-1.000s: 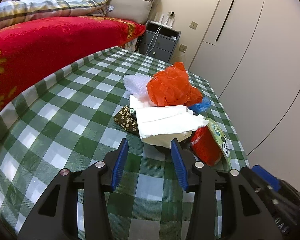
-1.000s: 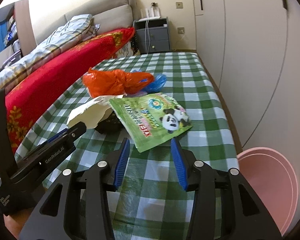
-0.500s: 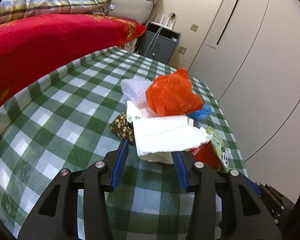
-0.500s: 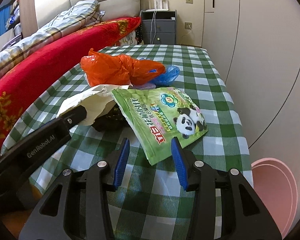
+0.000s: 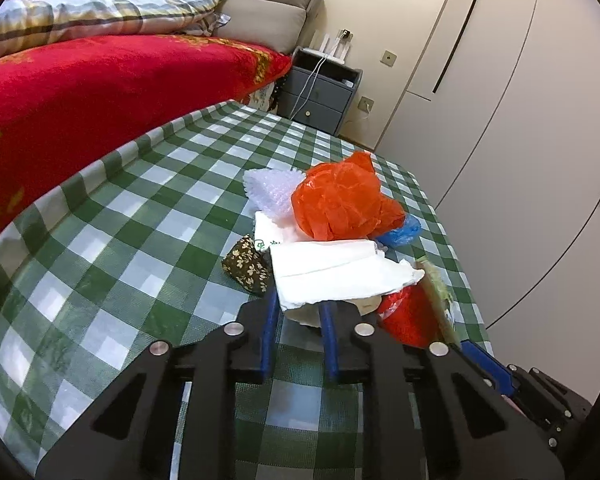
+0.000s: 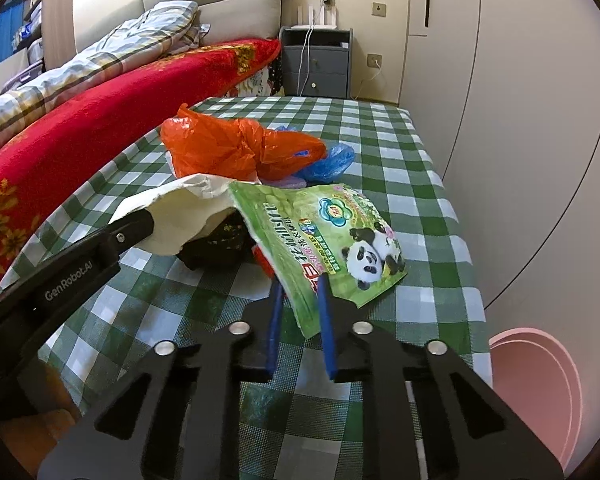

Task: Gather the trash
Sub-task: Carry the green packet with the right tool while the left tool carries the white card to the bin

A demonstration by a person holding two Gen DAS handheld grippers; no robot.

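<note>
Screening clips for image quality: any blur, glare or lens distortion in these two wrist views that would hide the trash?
Left wrist view: sharp, evenly lit; strong fisheye bends the checked tablecloth and wardrobe lines, and dark vignette fills the corners. The white paper bag is bright but still readable. Right wrist view: equally sharp, no glare on the green panda packet; the pink bin is cut off at the frame's curved edge.

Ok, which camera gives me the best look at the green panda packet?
The right wrist view. There the green panda packet shows its whole printed face, with the right gripper having just closed its jaws on the near corner. The left wrist view shows only the packet's thin edge, behind the white paper and a red wrapper.
</note>
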